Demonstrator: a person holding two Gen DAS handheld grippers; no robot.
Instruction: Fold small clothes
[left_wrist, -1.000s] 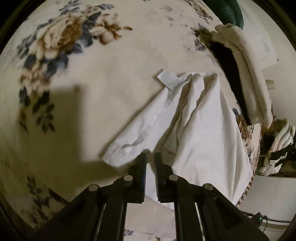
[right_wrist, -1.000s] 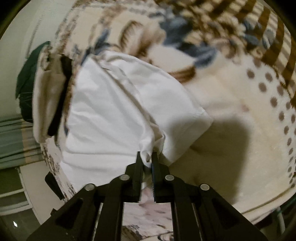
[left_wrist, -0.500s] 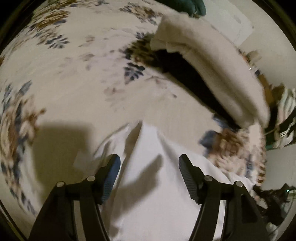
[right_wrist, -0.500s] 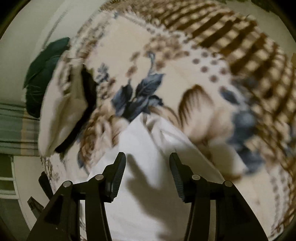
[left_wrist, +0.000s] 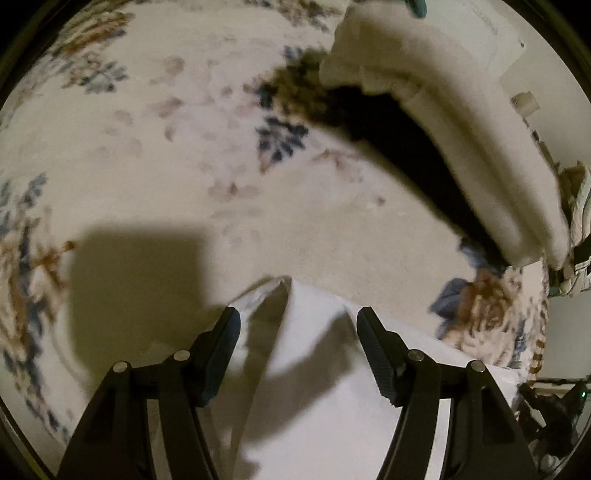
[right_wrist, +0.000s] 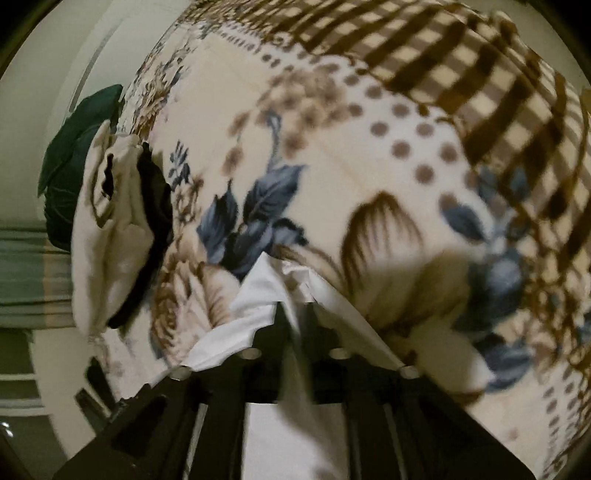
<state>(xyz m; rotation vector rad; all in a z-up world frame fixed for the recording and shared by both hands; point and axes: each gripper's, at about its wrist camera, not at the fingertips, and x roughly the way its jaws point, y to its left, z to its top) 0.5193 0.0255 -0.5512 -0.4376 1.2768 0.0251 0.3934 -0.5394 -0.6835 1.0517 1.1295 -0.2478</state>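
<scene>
only the left wrist view shows the left gripper poised above a floral blanket, its shadow thrown as a dark block to the left, with a cream folded cloth and a black garment beneath it lying near the blanket's far right edge. only the right wrist view shows the brown checked border of the same blanket, a dark green cushion past the blanket's left edge, and the cream cloth stacked with the black garment seen side-on.

the white garment lies on the blanket toward its near edge, smooth and bright, with a raised crease running toward a small peaked tip. in the right wrist view the white garment bunches into crumpled folds and drapes over the tool's black frame.

the left gripper has just spread its jaws and stands wide, the cloth below and between the fingers, the pads clear of it. the right gripper has just been narrowing; its jaws stand close together with a strip of white fabric running between them, though whether the pads press on it cannot be told, since the cloth covers the tips.
</scene>
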